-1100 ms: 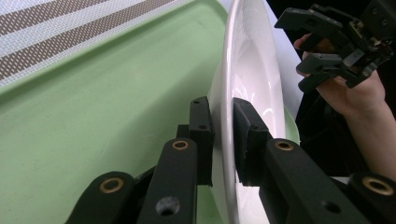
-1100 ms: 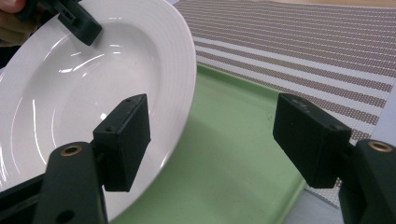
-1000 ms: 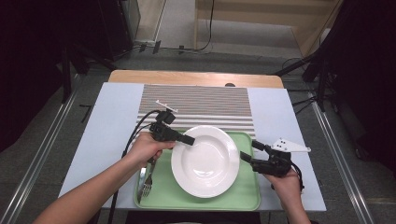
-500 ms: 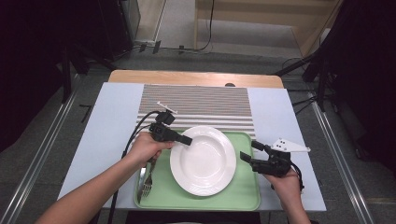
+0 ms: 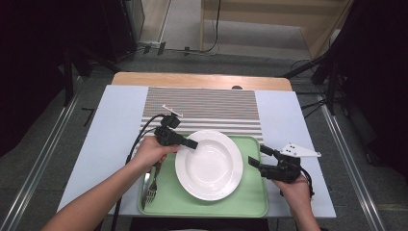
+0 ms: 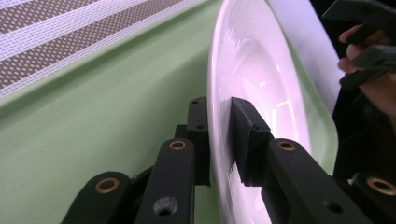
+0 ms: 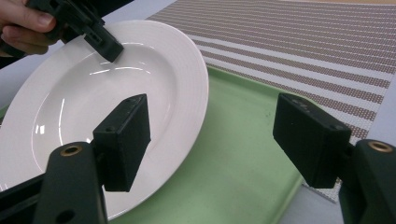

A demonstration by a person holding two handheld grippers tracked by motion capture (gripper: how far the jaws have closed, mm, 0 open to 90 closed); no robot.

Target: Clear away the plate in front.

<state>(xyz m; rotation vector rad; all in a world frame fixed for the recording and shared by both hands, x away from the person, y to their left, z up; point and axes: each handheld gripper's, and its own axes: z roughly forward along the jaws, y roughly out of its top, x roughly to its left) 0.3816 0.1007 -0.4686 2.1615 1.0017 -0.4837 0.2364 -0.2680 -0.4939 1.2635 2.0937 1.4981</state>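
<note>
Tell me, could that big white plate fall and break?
It might. The left tongs pinch only the thin rim of the plate, so it could slip or tip if lifted. The right tongs stand open beside it, not helping. A fork lies on the green tray near the plate and could get knocked.

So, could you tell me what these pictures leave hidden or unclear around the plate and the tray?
- Fork on the green tray: in the high view the person's left hand covers its handle.
- Plate rim in the left gripper: the left gripper view is too close to show whether the pads press it.
- Small white item on the striped mat: too small to identify in the high view.
</note>
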